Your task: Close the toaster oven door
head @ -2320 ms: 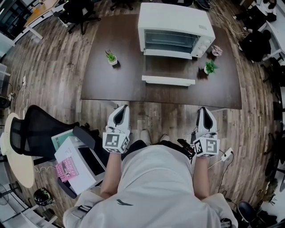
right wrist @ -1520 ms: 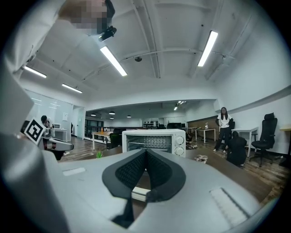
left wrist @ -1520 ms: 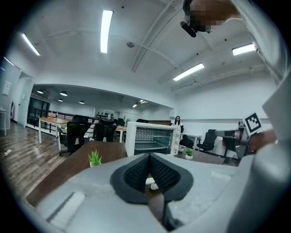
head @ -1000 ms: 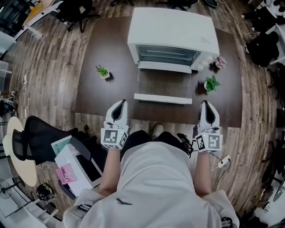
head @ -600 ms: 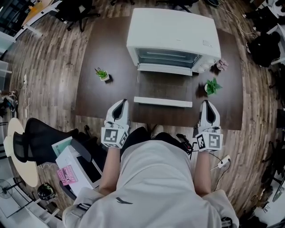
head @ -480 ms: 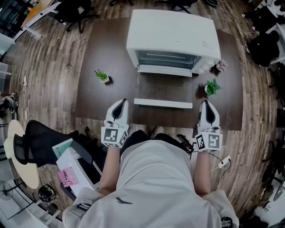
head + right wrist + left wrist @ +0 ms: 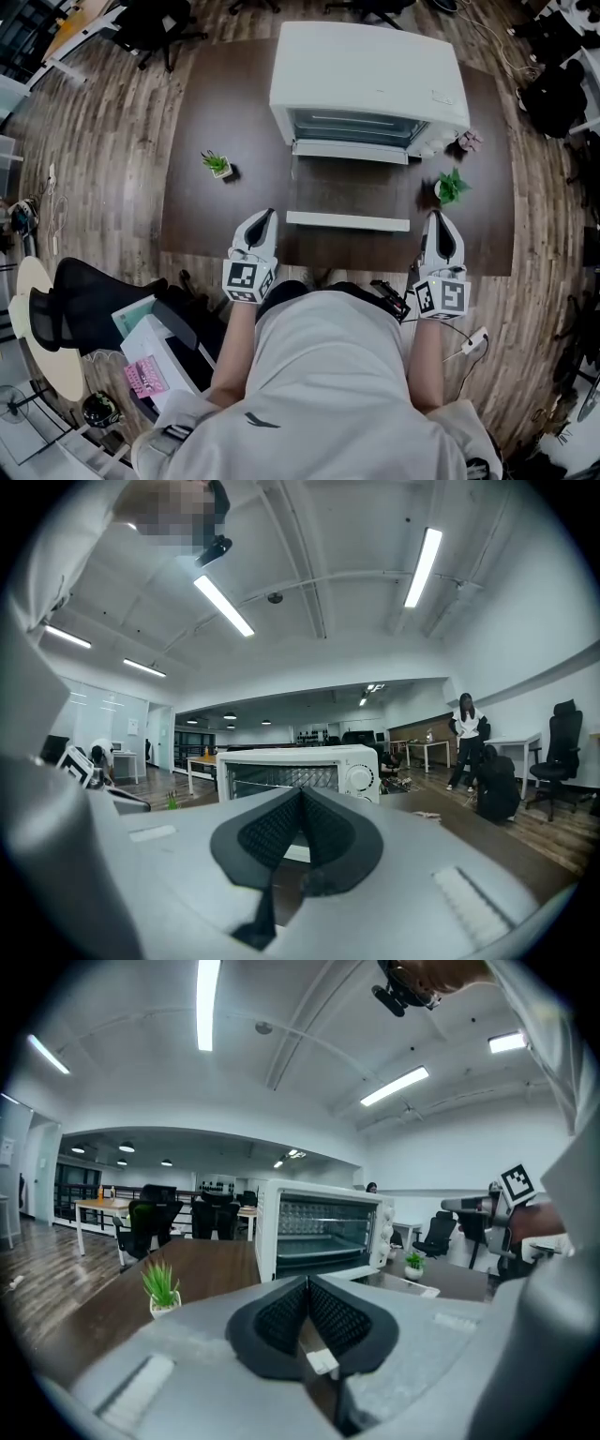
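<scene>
The white toaster oven [image 7: 370, 80] stands at the back of the dark table [image 7: 220, 211]. Its door [image 7: 347, 221] is open, lying flat toward me with the pale handle edge nearest. My left gripper [image 7: 268, 216] is shut and empty, hovering over the table's front edge just left of the door's left corner, apart from it. My right gripper [image 7: 437, 217] is also shut and empty, a little right of the door's right corner. The oven [image 7: 323, 1232] shows ahead past the left gripper [image 7: 307, 1283]. In the right gripper view it [image 7: 300, 761] sits behind the right gripper [image 7: 300, 794].
A small potted plant [image 7: 217, 164] stands left of the oven; another [image 7: 451, 186] and a pink item [image 7: 469, 141] stand to its right. A black office chair [image 7: 84, 291] and boxes [image 7: 155, 342] are on the floor at my left. A person [image 7: 466, 738] stands far off.
I have stepped up to the table. Over the last half second the left gripper has shifted forward and right, toward the door's left corner. The right gripper has stayed almost still.
</scene>
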The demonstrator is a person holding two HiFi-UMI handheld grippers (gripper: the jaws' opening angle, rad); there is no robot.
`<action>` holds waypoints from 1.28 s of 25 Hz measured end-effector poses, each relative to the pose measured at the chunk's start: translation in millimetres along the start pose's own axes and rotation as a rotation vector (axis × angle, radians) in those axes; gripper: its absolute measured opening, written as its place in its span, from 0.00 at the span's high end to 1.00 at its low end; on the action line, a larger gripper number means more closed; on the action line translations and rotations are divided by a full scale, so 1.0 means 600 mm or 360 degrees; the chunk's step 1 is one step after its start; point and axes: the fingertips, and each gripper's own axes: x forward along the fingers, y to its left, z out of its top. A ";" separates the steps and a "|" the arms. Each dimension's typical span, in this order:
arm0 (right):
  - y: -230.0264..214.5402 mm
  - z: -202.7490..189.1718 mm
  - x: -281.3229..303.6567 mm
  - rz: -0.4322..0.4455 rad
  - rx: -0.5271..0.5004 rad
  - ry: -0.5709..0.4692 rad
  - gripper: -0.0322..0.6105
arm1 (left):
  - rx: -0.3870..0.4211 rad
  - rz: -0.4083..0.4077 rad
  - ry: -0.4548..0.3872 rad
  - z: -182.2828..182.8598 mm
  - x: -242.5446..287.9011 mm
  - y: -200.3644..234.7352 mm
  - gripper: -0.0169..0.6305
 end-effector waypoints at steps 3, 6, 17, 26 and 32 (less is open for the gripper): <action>0.002 -0.001 -0.001 -0.0008 -0.0005 0.0003 0.95 | -0.0054 -0.0052 0.0108 -0.054 0.012 -0.004 0.81; 0.001 -0.006 -0.005 -0.0025 0.0002 0.0013 0.95 | -0.0110 -0.0087 0.0200 -0.102 0.024 -0.006 0.73; 0.002 -0.023 -0.018 -0.0074 0.0020 0.0040 0.95 | -0.0117 -0.0272 0.0541 -0.231 0.077 -0.045 0.57; -0.003 -0.030 -0.031 -0.0107 0.0032 0.0053 0.95 | -0.0059 -0.0283 0.0583 -0.230 0.109 -0.058 0.63; 0.002 -0.030 -0.033 -0.0105 0.0033 0.0056 0.95 | -0.0127 -0.0266 0.0565 -0.223 0.106 -0.055 0.75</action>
